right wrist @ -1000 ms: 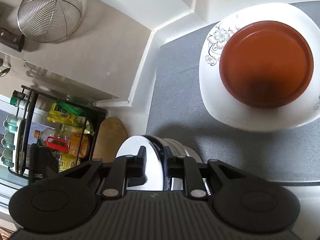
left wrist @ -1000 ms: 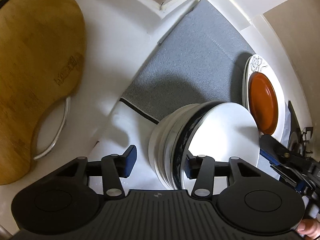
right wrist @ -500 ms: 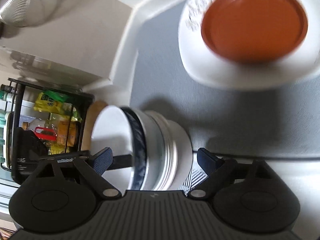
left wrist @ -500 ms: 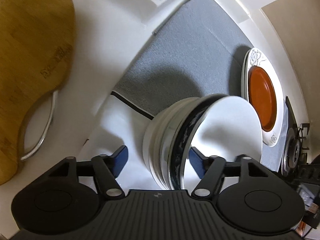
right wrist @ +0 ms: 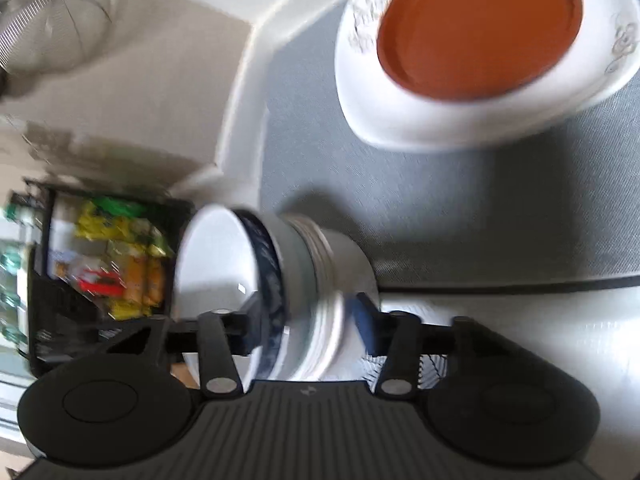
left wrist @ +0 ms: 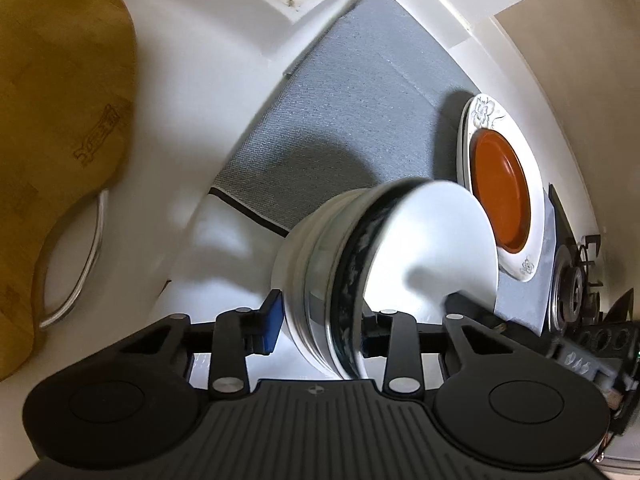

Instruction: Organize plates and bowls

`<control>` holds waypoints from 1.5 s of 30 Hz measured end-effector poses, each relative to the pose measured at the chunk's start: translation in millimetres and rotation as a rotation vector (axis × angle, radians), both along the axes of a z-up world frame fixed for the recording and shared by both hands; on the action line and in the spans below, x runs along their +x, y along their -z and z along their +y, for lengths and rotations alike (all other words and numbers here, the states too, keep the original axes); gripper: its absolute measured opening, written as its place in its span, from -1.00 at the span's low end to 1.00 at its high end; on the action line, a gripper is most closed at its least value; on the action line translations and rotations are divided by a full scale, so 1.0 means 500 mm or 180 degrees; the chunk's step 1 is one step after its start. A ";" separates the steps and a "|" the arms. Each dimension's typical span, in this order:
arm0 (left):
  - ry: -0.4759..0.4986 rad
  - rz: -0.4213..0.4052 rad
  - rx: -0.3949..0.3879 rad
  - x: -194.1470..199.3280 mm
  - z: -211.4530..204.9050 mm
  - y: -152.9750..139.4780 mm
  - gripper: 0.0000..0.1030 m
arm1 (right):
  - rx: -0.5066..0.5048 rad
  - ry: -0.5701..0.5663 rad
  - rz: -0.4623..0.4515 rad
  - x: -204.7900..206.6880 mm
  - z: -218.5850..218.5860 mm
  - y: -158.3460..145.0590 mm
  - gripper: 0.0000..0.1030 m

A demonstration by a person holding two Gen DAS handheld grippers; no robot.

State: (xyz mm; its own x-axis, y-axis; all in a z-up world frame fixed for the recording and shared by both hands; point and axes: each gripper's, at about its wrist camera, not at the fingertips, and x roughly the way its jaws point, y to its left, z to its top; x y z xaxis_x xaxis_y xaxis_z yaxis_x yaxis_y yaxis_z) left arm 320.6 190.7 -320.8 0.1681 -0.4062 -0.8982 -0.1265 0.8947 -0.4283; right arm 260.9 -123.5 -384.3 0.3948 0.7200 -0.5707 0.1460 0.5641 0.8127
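A stack of nested bowls [left wrist: 340, 272], white with a dark blue patterned one on top, sits between the fingers of both grippers. My left gripper [left wrist: 320, 326] is shut on the stack's rim, one pad outside and one inside. My right gripper [right wrist: 308, 328] is shut on the same stack [right wrist: 304, 264] from the opposite side. The stack hangs tilted above the white counter at the edge of the grey mat [left wrist: 352, 120]. An orange plate [left wrist: 500, 192] lies on a white flowered plate [left wrist: 480, 116] at the mat's right; both also show in the right wrist view, orange plate [right wrist: 480, 24] on the white plate [right wrist: 440, 124].
A wooden cutting board [left wrist: 52, 140] lies on the counter to the left. A gas hob [left wrist: 572, 280] is at the right edge. A black rack of bottles and packets [right wrist: 100, 272] and a wire strainer [right wrist: 52, 32] on the wall are in the right wrist view.
Both grippers were open around the bowl stack half a second ago and have closed on it. The stack has moved toward the grey mat and the plates.
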 end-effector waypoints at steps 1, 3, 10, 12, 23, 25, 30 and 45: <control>0.0041 -0.0008 0.0018 -0.001 -0.003 -0.001 -0.29 | -0.0046 -0.0018 0.0036 0.001 0.000 0.000 -0.13; 0.0061 -0.0016 0.0072 -0.001 -0.007 -0.004 -0.29 | -0.0139 -0.0077 -0.0016 0.001 0.003 -0.006 -0.16; 0.0198 -0.0168 0.0227 -0.011 -0.029 -0.029 -0.27 | -0.0126 0.0006 -0.0031 -0.007 -0.002 -0.016 -0.17; 0.0238 -0.0171 0.0232 -0.012 -0.035 -0.030 -0.27 | -0.0122 0.0029 -0.0033 -0.010 -0.011 -0.018 -0.17; 0.0338 -0.0258 0.0177 0.002 -0.072 -0.063 -0.24 | -0.0243 0.0153 -0.0109 -0.011 -0.048 -0.073 -0.17; 0.0363 -0.0300 0.0149 0.012 -0.082 -0.078 -0.24 | -0.0284 0.0182 -0.0185 -0.008 -0.060 -0.092 -0.17; 0.0490 -0.0394 0.0086 0.042 -0.121 -0.108 -0.24 | -0.0311 0.0367 -0.0276 -0.001 -0.101 -0.128 -0.17; 0.0874 -0.0714 0.0014 0.175 -0.293 -0.138 -0.24 | -0.0384 0.0971 -0.0391 0.086 -0.265 -0.156 -0.16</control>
State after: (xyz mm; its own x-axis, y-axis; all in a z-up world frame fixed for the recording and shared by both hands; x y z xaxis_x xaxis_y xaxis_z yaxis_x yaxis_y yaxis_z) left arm 408.0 44.3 -252.0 0.2464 -0.4597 -0.8532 0.2157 0.8843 -0.4142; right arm 303.8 -256.0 -306.1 0.6524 0.4886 -0.5794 0.2278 0.6027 0.7648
